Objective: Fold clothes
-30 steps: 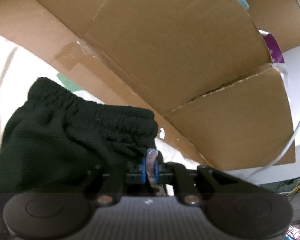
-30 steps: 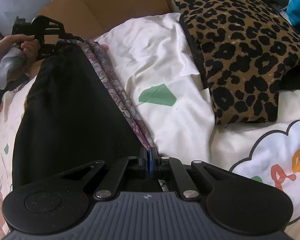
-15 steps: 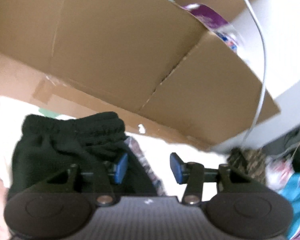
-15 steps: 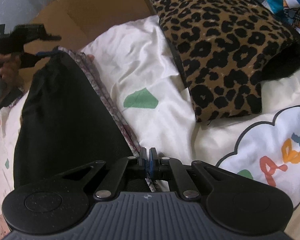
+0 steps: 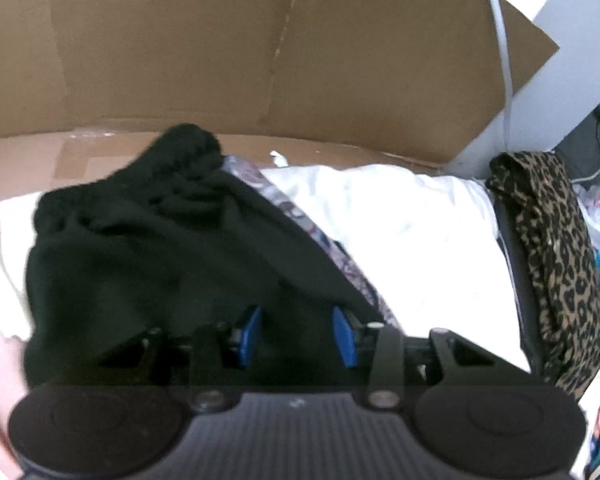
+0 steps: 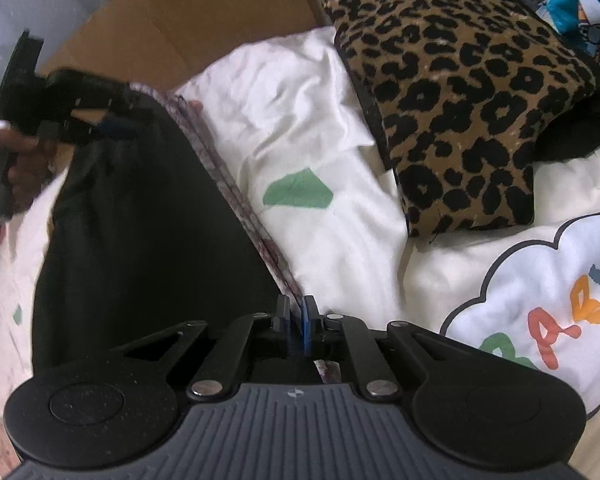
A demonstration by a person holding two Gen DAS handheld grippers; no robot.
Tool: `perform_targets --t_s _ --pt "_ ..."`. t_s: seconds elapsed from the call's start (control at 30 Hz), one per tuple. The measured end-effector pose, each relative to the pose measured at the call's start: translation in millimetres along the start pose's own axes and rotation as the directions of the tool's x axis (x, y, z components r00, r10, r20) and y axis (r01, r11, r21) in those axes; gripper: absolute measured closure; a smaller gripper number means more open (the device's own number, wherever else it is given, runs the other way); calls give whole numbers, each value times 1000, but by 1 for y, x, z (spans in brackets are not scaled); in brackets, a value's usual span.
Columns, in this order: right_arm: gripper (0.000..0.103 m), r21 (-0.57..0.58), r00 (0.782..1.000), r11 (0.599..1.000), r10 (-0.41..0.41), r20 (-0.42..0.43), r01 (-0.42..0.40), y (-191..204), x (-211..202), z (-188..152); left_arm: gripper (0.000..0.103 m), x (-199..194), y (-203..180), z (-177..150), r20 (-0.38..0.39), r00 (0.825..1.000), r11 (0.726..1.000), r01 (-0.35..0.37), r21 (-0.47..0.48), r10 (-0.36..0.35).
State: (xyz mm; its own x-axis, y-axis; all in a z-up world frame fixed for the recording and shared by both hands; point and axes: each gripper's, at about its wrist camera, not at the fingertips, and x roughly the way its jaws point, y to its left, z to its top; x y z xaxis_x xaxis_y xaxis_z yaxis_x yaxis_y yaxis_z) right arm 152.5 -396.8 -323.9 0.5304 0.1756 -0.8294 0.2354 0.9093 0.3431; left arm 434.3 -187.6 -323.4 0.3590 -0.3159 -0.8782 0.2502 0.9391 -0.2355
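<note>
On white bedding (image 6: 308, 148): black garment (image 6: 148, 240); right gripper (image 6: 296, 316) pinching hem, left gripper (image 5: 296, 332) jaws apart.

black garment (image 6: 140, 248) with gathered elastic waistband (image 5: 180, 148) is laid flat on white bedding, folded lengthwise. a purple-patterned fabric edge (image 6: 236, 200) is seen along its right side. waistband end lies near the cardboard, bunched up.
</note>
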Motion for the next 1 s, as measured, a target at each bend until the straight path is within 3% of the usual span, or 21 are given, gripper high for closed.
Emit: perform_targets --t_s 0.47,0.77,1.0 --pt "97 -31 999 1000 3 -45 -4 -6 11 -5 60 42 -6 19 51 998 997 -32 -64 35" --pt "93 -27 998 999 -36 -49 35 -4 7 -9 61 10 1 17 47 999 999 -15 -50 17" --pt "90 -17 996 997 -78 -33 77 3 -3 -14 61 -37 26 18 102 994 999 -28 -17 30"
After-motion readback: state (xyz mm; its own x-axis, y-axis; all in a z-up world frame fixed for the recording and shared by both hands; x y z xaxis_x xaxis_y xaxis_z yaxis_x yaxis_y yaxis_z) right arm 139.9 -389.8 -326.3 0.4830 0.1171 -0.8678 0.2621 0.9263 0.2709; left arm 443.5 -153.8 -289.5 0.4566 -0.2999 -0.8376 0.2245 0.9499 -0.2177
